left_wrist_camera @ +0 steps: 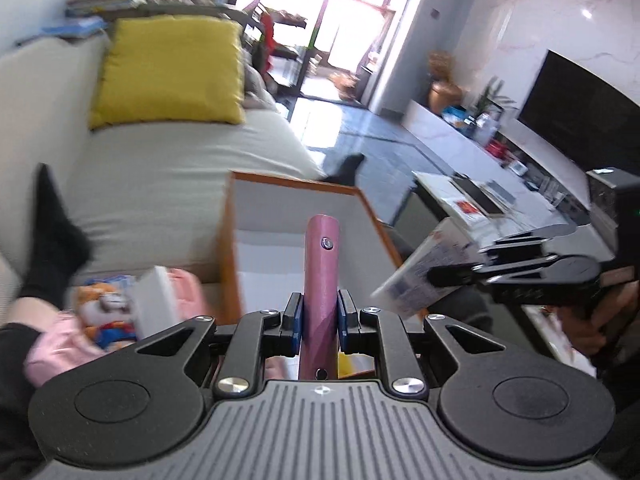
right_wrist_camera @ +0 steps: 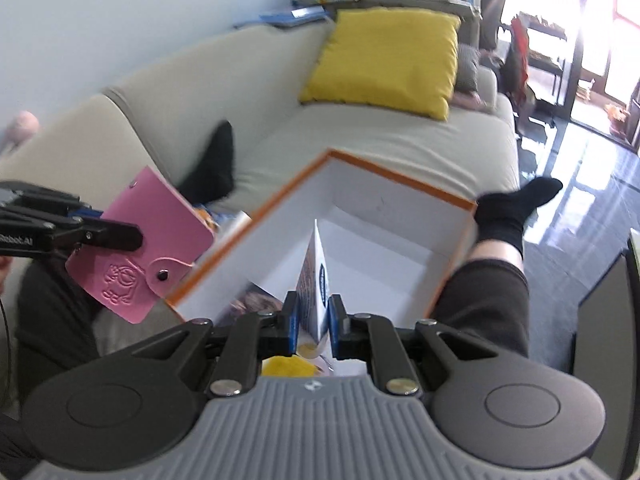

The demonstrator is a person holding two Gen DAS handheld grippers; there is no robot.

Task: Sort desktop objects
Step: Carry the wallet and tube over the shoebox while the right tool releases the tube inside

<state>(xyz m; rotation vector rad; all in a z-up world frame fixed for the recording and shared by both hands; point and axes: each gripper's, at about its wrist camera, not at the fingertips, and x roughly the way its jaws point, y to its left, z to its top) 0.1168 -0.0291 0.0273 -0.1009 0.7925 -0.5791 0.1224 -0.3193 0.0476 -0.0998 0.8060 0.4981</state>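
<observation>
The left gripper [left_wrist_camera: 319, 318] is clamping a pink card holder [left_wrist_camera: 322, 276] edge-on between its blue pads [left_wrist_camera: 294, 316], so that in the left wrist view only the thin pink spine with its snap button is showing, standing upright between the fingers. In the right wrist view the same holder [right_wrist_camera: 154, 240] is appearing flat at the left, embossed with a cartoon figure and closed by a snap tab, with the left gripper's [right_wrist_camera: 120, 236] black fingers biting its near edge.

The right gripper [right_wrist_camera: 313, 318] is squeezing a thin printed packet [right_wrist_camera: 314, 284], white with blue and orange print, which is rising upright from between its pads [right_wrist_camera: 292, 320]. Seen from the left wrist, that packet [left_wrist_camera: 424, 268] is sticking out leftward from the right gripper [left_wrist_camera: 436, 276], just right of the box's rim.

Beyond both grippers an open orange-edged box [right_wrist_camera: 400, 200] with a white interior is sitting in front of the person's legs; both held things are hanging over or just beside its near edges. A black-socked foot [right_wrist_camera: 516, 204] is resting against the box's far right corner. Farther off, a beige sofa [right_wrist_camera: 360, 140] is carrying a yellow cushion [right_wrist_camera: 384, 56]. At the near left, a blurred heap of colourful toys and pink cloth [left_wrist_camera: 108, 312] is lying beside the box [left_wrist_camera: 296, 192].
</observation>
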